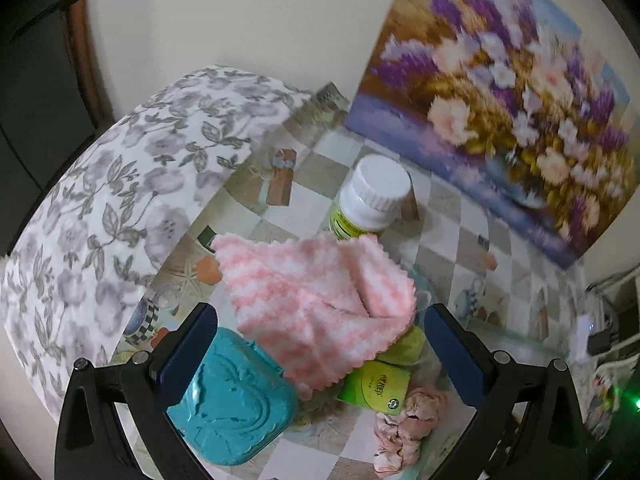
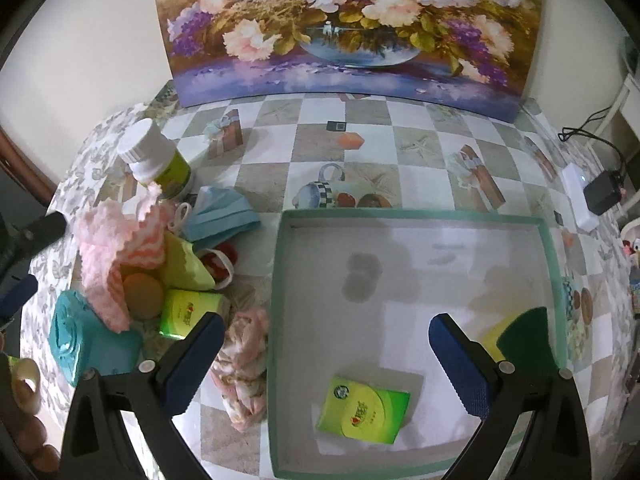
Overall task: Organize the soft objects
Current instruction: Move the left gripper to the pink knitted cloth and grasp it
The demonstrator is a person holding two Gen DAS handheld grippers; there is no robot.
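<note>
A pink striped cloth point(image 1: 316, 300) lies crumpled on a pile of items, also in the right wrist view point(image 2: 116, 252). My left gripper point(image 1: 320, 344) is open just above and around the cloth's near edge, not touching it. A green tissue pack point(image 1: 376, 388) and a pink scrunchie point(image 1: 404, 428) lie below. My right gripper point(image 2: 326, 344) is open and empty over the green-rimmed white tray point(image 2: 420, 216). The tray holds a green tissue pack point(image 2: 364, 410) and a yellow-green sponge point(image 2: 520, 340). A blue face mask point(image 2: 222, 216), a yellow cloth point(image 2: 182, 264) and a second tissue pack point(image 2: 186, 312) lie left of the tray.
A teal box point(image 1: 232, 400) sits by my left finger. A white-capped bottle point(image 1: 370, 196) stands behind the pile. A floral pillow point(image 1: 120, 208) is at left, a flower painting point(image 2: 352, 28) leans on the wall. A charger and cables point(image 2: 600, 192) lie at right.
</note>
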